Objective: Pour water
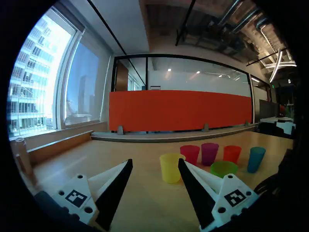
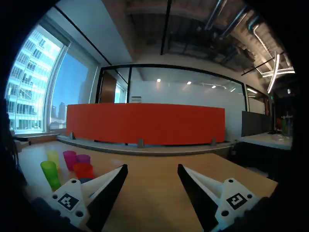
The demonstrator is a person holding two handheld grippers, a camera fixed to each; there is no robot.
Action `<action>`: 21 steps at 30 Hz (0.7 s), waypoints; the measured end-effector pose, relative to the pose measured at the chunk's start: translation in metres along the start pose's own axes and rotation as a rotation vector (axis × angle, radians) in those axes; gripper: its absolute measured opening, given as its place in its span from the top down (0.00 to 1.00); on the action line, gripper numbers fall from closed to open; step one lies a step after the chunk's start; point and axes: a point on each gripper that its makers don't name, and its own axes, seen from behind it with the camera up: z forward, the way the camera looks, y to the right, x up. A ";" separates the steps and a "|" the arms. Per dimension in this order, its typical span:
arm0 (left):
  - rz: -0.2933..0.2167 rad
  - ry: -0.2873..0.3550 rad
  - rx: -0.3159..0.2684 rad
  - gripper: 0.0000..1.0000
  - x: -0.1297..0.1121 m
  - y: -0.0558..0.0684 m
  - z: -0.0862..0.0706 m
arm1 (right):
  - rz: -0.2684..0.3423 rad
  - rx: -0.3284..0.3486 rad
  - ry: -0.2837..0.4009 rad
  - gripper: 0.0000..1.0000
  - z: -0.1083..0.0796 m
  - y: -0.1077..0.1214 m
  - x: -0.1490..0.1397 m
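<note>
Both grippers spread, nothing held; cups on wood table.
L gripper: jaws wide apart, empty. Yellow cup stands just ahead betw. its fingers, nearer the right one, untouched. Red cup, purple cup, orange cup & teal cup in a row beyond it; green cup just in front of orange. R gripper: jaws apart too, empty, cup cluster off to its left, past the left finger.
</note>
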 end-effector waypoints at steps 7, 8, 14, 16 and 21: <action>0.000 0.000 0.000 0.13 0.000 0.000 0.000 | 0.010 0.010 -0.013 0.00 0.000 0.000 -0.011; 0.000 0.000 0.000 0.13 0.000 0.000 0.000 | 0.013 0.010 -0.015 0.00 0.001 0.001 -0.012; 0.000 0.000 0.000 0.13 0.000 0.000 0.000 | 0.033 0.002 -0.023 0.00 0.003 0.005 -0.019; 0.000 0.000 0.000 0.13 0.000 0.001 0.000 | 0.039 0.001 -0.024 0.00 0.003 0.006 -0.021; 0.000 0.000 0.000 0.13 0.000 0.001 0.000 | 0.046 -0.004 -0.025 0.00 0.003 0.007 -0.023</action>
